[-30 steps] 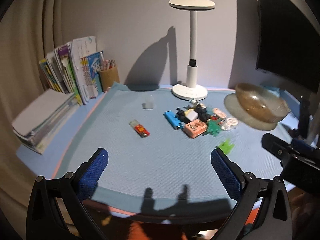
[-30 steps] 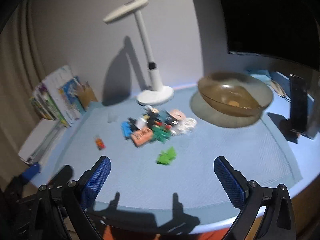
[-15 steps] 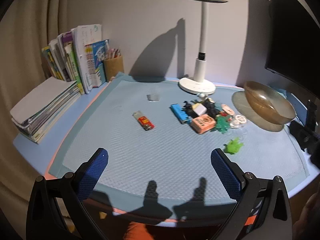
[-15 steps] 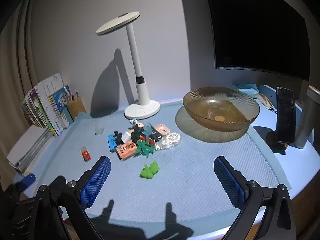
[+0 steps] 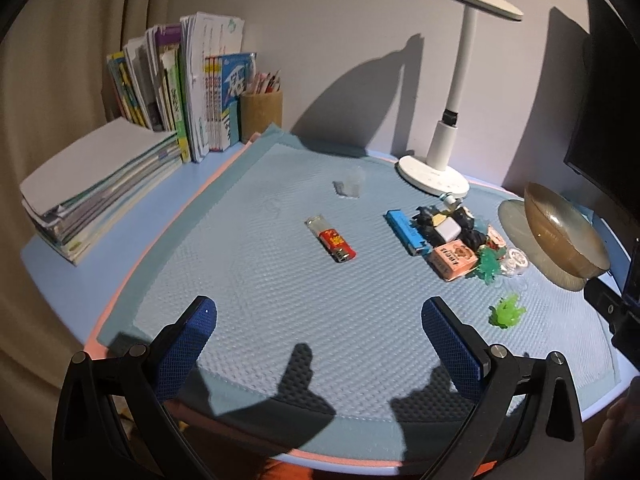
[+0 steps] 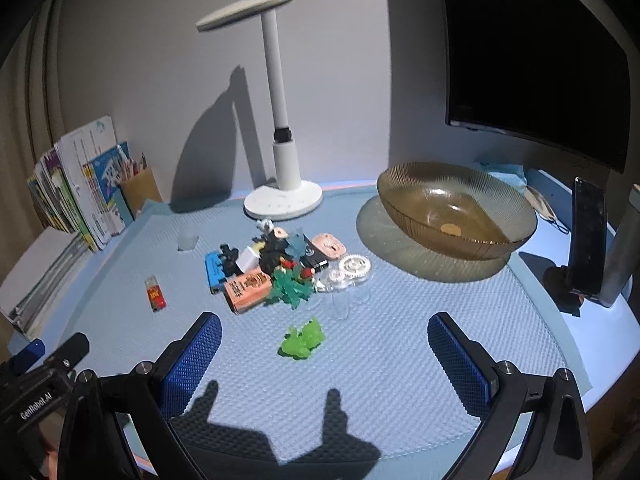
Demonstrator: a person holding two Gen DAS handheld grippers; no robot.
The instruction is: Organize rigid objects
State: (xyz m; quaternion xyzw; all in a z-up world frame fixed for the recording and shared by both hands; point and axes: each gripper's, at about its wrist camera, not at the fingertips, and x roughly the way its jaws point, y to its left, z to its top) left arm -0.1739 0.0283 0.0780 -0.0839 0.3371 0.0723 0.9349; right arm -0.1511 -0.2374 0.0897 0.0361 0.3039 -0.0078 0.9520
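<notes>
A pile of small rigid objects (image 6: 280, 268) lies mid-mat: a blue lighter (image 5: 406, 232), an orange box (image 5: 454, 260), a white cube, dark toys, clear gears (image 6: 354, 266). A red lighter (image 5: 332, 240) lies apart to the left, also in the right wrist view (image 6: 155, 294). A green toy (image 6: 302, 340) lies nearer, also in the left wrist view (image 5: 507, 312). An amber glass bowl (image 6: 456, 210) stands at the right. My left gripper (image 5: 320, 344) and right gripper (image 6: 324, 356) are open and empty above the mat's near edge.
A white desk lamp (image 6: 280, 196) stands behind the pile. Books (image 5: 180, 92), a paper stack (image 5: 100, 184) and a pencil cup (image 5: 262, 116) line the left. A monitor (image 6: 532, 60) and a phone on a stand (image 6: 586, 240) are at the right. A small clear piece (image 5: 348, 188) lies mid-back.
Both grippers have moved up and forward over the mat's near edge and steadied. The left view has swung left. Nothing on the mat has moved.
</notes>
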